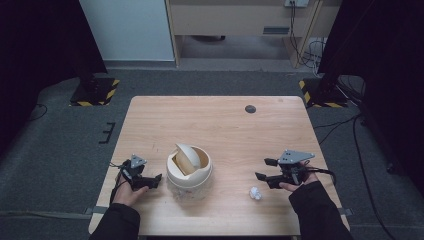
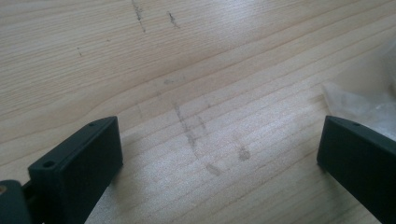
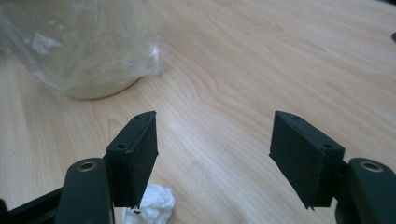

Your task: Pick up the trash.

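A light wooden table stands on grey carpet in a dim room, with dark curtains at both sides and pale furniture behind it. Near the front middle of the table sits a small cream bin with a swing lid tilted open and a clear plastic liner around it. A person's arms in dark sleeves come in from the bottom edge. The left gripper is held low just beside the bin's left side, its jaws spread wide with nothing between them; in the left gripper view the bare wood grain, with a few faint scuff marks, lies between the jaws and a bit of the clear liner shows at the right edge. The right gripper is well to the right of the bin, jaws also spread wide and empty. A small crumpled white paper ball lies on the table near the right gripper, just in front of it and apart from the bin. A small dark round spot marks the far side of the table.
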`<state>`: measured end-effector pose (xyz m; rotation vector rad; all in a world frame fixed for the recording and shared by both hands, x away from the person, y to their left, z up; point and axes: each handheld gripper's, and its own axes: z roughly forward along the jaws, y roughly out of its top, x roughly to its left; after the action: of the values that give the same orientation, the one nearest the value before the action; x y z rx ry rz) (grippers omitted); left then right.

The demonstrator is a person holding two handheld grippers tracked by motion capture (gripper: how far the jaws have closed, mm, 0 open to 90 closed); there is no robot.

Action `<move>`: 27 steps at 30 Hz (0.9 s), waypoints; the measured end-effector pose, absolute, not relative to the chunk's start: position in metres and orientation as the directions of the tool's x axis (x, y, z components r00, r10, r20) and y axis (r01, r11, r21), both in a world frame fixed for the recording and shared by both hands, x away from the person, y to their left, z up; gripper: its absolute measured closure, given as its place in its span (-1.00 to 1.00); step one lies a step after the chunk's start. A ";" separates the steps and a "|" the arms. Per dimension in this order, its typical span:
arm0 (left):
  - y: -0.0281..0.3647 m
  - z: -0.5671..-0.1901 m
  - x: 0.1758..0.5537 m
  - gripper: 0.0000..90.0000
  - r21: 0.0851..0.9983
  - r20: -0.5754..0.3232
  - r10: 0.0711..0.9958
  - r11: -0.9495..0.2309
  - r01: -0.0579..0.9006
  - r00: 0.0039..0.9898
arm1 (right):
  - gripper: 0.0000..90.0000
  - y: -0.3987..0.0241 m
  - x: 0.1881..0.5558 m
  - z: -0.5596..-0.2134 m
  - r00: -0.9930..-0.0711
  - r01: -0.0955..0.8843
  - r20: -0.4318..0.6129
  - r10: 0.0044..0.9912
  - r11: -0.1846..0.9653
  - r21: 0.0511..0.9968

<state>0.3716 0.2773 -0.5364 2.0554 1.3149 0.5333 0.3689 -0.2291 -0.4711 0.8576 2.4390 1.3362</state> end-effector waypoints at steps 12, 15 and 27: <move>0.277 -0.536 0.372 -1.00 0.696 0.000 0.908 -0.301 0.652 0.420 | -0.22 -0.224 0.360 -0.485 -0.855 0.386 0.104 0.509 0.489 0.782; 0.277 -0.536 0.372 -1.00 0.696 0.000 0.908 -0.301 0.652 0.420 | -0.22 -0.220 0.358 -0.491 -0.869 0.389 0.105 0.483 0.538 0.748; 0.277 -0.536 0.372 -1.00 0.696 0.000 0.908 -0.302 0.652 0.420 | -0.18 -0.213 0.355 -0.504 -0.904 0.374 0.109 0.414 0.638 0.673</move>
<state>0.3715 0.2772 -0.5363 2.0563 1.3143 0.5326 0.3546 -0.2129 -0.5041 0.6721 2.7934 1.1278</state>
